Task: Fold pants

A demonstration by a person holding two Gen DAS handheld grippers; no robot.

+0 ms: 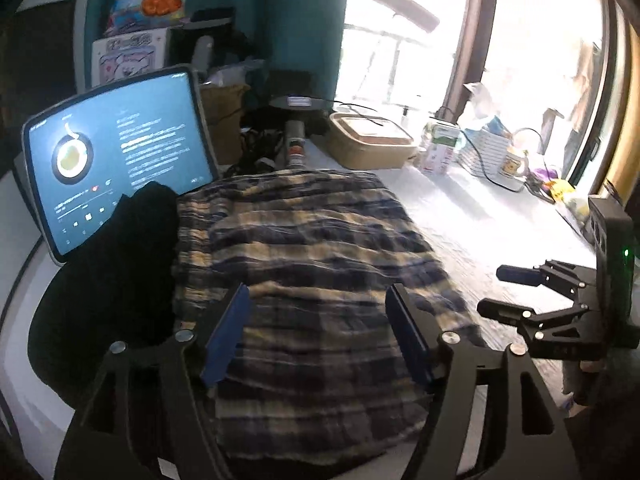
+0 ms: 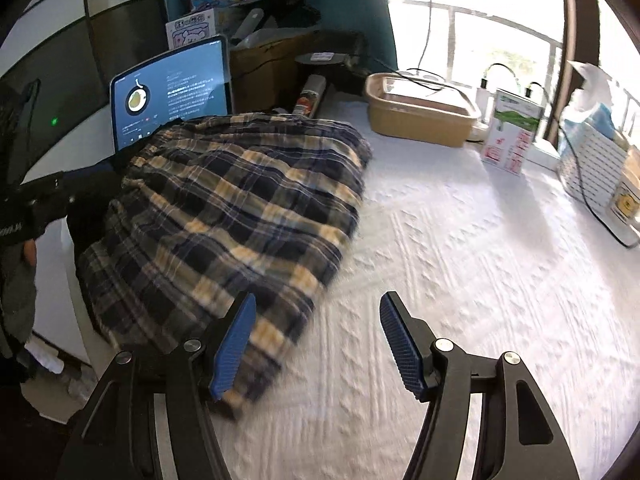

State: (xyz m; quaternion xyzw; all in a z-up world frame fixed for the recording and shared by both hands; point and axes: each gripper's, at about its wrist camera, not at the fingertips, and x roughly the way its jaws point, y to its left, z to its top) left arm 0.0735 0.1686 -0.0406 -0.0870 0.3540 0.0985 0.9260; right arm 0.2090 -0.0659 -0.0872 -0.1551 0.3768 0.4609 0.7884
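Pants lie folded in a plaid bundle on the white counter, just before the tablet. Left gripper and right gripper hover over them, jaws apart, empty. I'd smooth the layers, squaring edges.

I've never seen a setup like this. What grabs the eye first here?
The plaid pants dominate, folded into a bundle on the white textured cloth. Behind them glows a tablet showing a music player. Up front, the right gripper stands open with blue pads, empty.
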